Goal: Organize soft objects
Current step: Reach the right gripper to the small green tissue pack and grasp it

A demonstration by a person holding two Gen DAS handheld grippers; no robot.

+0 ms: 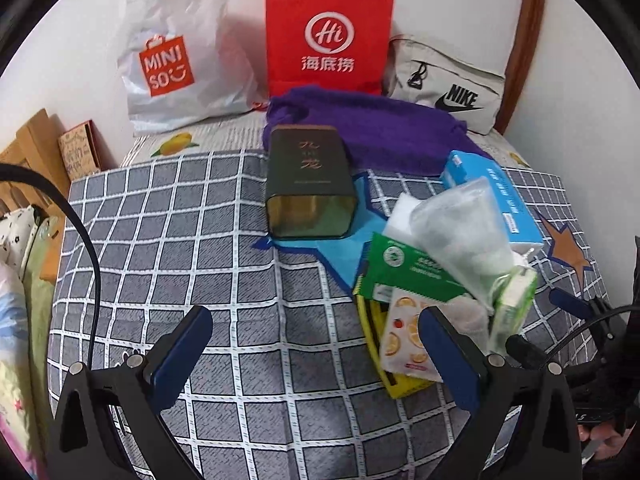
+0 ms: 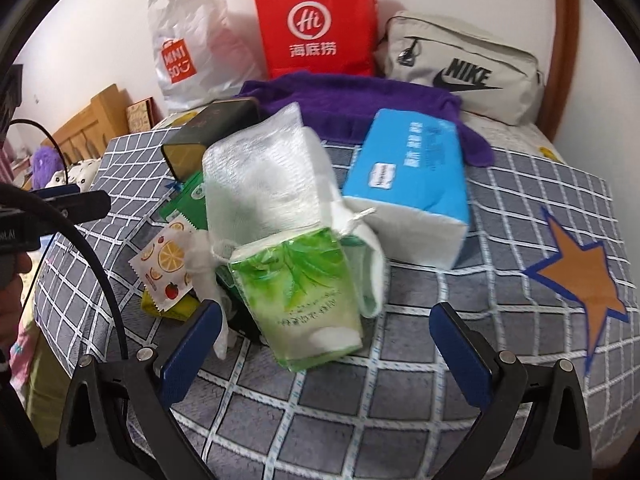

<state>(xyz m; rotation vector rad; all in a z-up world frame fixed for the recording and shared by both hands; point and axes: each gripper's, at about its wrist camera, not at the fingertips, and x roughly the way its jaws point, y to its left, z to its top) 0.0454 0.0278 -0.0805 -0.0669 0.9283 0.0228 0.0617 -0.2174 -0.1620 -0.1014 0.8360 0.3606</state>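
Both claws hang wide open and empty over the grey checked quilt (image 1: 168, 240): the left gripper (image 1: 316, 344) above bare fabric, the right gripper (image 2: 326, 338) spread before a glossy green-leaf tissue pack (image 2: 304, 300). That pack leans in a heap with a white mesh drawstring pouch (image 2: 264, 184), a crisp blue-and-white tissue packet (image 2: 412, 176), a green carton (image 1: 404, 272) and a small fruit-print sachet (image 2: 168, 260). Behind lies a fuzzy purple knitted cloth (image 1: 380, 128). Only the left view shows the dark rectangular tin (image 1: 310, 184) whole, on its side; the right view reveals a purple plush toy (image 2: 46, 164) at far left.
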